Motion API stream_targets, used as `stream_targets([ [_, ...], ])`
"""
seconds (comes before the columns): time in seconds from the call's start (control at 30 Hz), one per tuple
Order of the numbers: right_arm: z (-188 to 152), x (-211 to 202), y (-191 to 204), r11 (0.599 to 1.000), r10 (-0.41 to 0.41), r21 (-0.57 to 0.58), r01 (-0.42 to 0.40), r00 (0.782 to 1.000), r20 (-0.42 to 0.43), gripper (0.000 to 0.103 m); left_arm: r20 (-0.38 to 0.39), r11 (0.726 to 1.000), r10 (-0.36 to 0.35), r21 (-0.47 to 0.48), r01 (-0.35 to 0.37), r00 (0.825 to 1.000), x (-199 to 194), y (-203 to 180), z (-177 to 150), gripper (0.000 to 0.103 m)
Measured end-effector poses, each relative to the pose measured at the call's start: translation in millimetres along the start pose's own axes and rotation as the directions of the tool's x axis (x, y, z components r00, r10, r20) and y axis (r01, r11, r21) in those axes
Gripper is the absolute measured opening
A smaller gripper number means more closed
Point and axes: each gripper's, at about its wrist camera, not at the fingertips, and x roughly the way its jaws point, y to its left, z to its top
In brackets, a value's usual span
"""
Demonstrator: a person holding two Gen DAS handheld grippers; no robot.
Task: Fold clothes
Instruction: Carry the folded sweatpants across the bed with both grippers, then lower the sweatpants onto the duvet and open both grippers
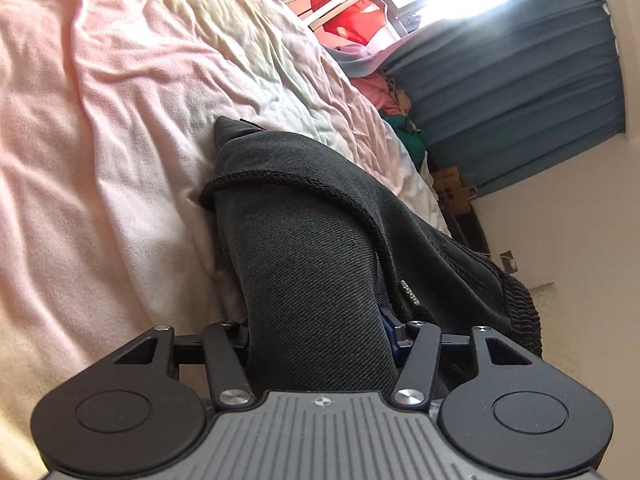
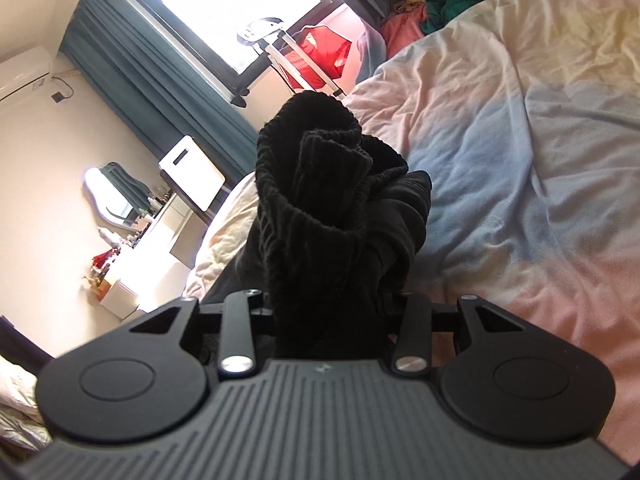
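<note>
Black garment (image 1: 312, 248) pinched by left gripper (image 1: 320, 336) and right gripper (image 2: 332, 312); bedsheet (image 1: 100, 120) beneath.

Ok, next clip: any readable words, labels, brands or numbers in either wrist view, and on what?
None can be read.
Cardboard box by the curtain: dark print, too small and blurred to read.
Left gripper body: a small round emblem, no letters.
Red garment near the window: pale marks, unreadable.
Black garment: no label visible.
</note>
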Motion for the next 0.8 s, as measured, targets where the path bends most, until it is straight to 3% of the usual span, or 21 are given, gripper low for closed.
stream_targets([
  [0.17, 32.2, -27.5, -4.9, 0.995, 0.059, 0.073, -0.062, 0.997, 0.053, 0.041, -0.015, 1.0, -0.008, 0.012, 0.009, 1.0, -0.1, -49.5, 6.1, 0.053],
  [0.3, 78.1, -55.8, -27.6, 0.992, 0.041, 0.114, -0.056, 0.99, 0.132, 0.041, -0.036, 0.998, -0.025, 0.055, 0.027, 0.999, 37.1, -113.8, 14.6, 0.053],
  [0.47, 165.4, -90.4, -80.4, 0.99, -0.045, 0.14, 0.012, 0.97, 0.238, 0.041, -0.092, 0.988, -0.107, 0.104, 0.116, 0.99, 142.6, -205.9, 22.7, 0.053],
  [0.63, 253.6, -109.5, -150.3, 0.974, -0.17, 0.196, 0.11, 0.932, 0.32, 0.041, -0.139, 0.976, -0.169, 0.111, 0.185, 0.976, 276.3, -288.1, 18.0, 0.053],
  [0.73, 288.5, -111.2, -198.0, 0.956, -0.237, 0.249, 0.157, 0.912, 0.335, 0.04, -0.158, 0.97, -0.185, 0.13, 0.206, 0.97, 346.4, -318.1, 5.4, 0.053],
  [0.8, 295.3, -107.2, -232.7, 0.934, -0.259, 0.327, 0.146, 0.906, 0.334, 0.04, -0.182, 0.969, -0.173, 0.146, 0.2, 0.968, 388.5, -321.7, -7.9, 0.054],
])
